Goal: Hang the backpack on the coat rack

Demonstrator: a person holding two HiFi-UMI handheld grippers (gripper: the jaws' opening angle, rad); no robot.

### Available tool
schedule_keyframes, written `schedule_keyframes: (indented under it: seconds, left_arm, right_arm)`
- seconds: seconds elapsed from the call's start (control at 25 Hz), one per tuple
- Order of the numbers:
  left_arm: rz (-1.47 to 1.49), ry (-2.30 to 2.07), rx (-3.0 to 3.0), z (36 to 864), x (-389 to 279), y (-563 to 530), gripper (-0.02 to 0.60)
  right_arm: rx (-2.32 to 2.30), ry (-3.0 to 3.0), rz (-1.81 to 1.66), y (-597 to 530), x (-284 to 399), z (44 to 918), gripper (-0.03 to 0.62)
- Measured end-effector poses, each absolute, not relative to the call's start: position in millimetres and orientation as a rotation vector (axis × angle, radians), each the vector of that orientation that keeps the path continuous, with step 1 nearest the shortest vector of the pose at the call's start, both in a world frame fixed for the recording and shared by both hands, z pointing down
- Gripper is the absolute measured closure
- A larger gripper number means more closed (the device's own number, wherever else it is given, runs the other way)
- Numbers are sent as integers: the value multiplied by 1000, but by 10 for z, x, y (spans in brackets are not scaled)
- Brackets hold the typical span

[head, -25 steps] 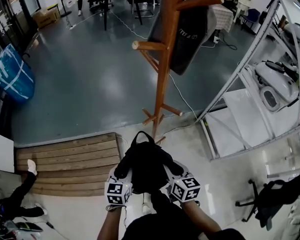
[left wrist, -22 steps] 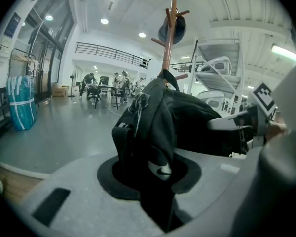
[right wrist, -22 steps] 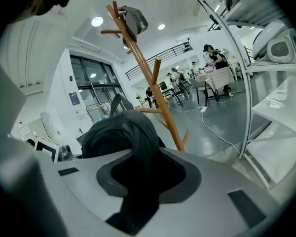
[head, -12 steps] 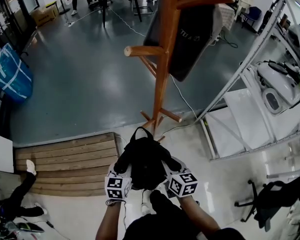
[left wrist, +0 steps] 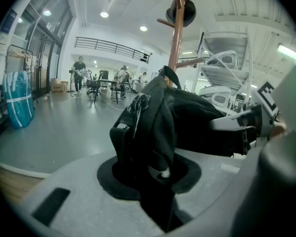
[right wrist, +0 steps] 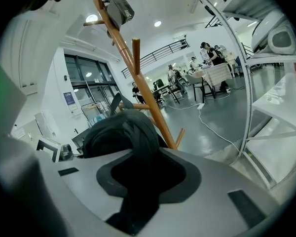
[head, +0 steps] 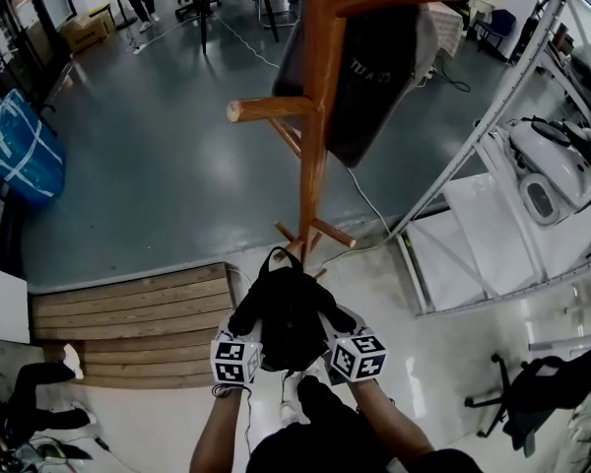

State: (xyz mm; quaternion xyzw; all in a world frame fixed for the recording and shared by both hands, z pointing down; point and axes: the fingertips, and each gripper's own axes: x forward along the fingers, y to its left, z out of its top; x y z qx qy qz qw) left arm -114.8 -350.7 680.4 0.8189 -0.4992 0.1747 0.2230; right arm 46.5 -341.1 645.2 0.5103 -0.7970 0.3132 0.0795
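Note:
The black backpack hangs between my two grippers in the head view, just in front of the foot of the wooden coat rack. My left gripper is shut on its left strap, and my right gripper is shut on the right strap. Black fabric fills both jaws. One bare peg sticks out to the left above the backpack. A dark bag hangs on the rack's far side. On the rack's top sits a cap.
A metal shelving frame with white appliances stands to the right. Wooden steps lie at the left, with a person's leg beside them. A white cable runs across the grey floor. A blue bag leans far left, and a black chair stands at lower right.
Both grippers have carried the backpack a little closer to the rack's foot and slightly lower. The rack now looms larger, its bare peg further left in the head view.

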Motion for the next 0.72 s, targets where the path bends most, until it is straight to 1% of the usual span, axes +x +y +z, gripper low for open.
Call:
schedule_keyframes:
  seconds: [0.72]
  left_arm:
    - [535, -1321, 2238, 7138, -886, -3791, 474]
  right_arm:
    - [1569, -2330, 979, -3641, 716, 6767, 503]
